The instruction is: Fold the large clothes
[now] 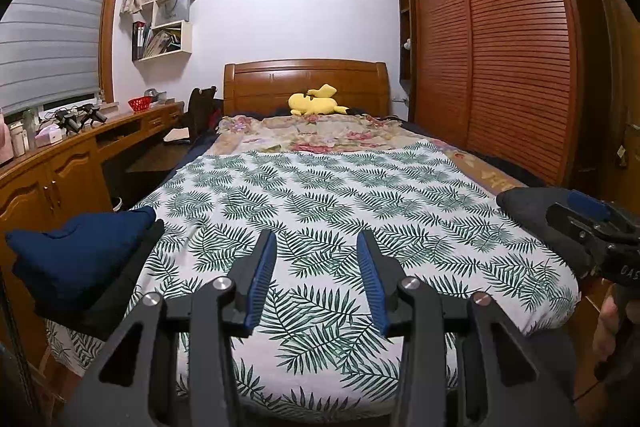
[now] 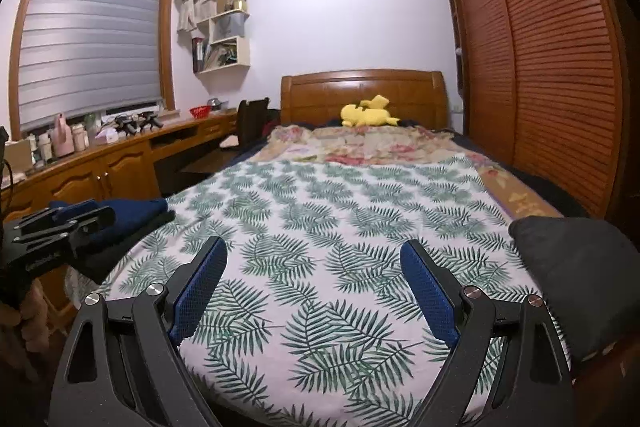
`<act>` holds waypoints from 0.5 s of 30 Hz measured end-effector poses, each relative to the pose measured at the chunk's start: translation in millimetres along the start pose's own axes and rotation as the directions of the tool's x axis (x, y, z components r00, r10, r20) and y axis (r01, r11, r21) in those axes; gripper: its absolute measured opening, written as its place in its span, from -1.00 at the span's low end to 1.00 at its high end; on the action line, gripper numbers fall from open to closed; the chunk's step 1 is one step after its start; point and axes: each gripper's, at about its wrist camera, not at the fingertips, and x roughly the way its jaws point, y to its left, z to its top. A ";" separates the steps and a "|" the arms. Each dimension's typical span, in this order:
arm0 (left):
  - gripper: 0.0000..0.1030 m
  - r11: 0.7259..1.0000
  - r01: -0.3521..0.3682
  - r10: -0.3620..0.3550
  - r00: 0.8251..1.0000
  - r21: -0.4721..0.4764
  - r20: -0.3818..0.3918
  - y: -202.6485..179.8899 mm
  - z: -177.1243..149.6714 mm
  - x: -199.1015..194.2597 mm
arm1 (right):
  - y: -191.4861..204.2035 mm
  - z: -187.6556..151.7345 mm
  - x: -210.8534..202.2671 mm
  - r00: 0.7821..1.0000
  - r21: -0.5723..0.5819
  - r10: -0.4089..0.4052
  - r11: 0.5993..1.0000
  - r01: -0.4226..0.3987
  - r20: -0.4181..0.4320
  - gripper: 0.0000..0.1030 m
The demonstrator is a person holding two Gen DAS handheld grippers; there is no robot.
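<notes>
Clothes — navy stack lower left, grey pile cut off right; left gripper and right gripper spread, empty.

Yellow plush toy by headboard

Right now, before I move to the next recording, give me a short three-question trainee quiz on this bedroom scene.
1. True or false: the left gripper holds a garment.
2. Which lies at the bed's left edge? A) folded navy garment B) a towel C) a pillow
3. What yellow thing lies by the headboard?

Key:
1. False: both the left gripper and the right gripper are open and empty over the leaf-print sheet.
2. A. It sits on a black folded piece; a dark grey garment lies at the right edge.
3. A yellow plush toy.
</notes>
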 end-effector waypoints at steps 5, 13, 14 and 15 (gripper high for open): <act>-0.21 1.000 0.001 -0.001 1.000 -0.005 -0.001 1.4 -0.3 0.0 | -1.2 -1.3 1.9 1.000 0.005 -0.001 1.000 0.001 -0.005 0.75; -0.21 1.000 0.001 -0.001 1.000 -0.005 -0.001 2.1 -0.7 0.2 | -2.6 -4.0 -0.6 1.000 0.010 -0.005 1.000 0.005 -0.006 0.75; -0.21 1.000 0.001 -0.001 1.000 -0.006 -0.001 1.9 -1.0 -0.3 | -2.7 -3.9 -1.0 1.000 0.009 -0.005 1.000 0.005 -0.005 0.75; -0.21 1.000 0.002 -0.002 1.000 -0.006 0.000 2.3 -1.1 -0.2 | -2.2 -4.0 -0.7 1.000 0.009 -0.006 1.000 0.006 -0.005 0.75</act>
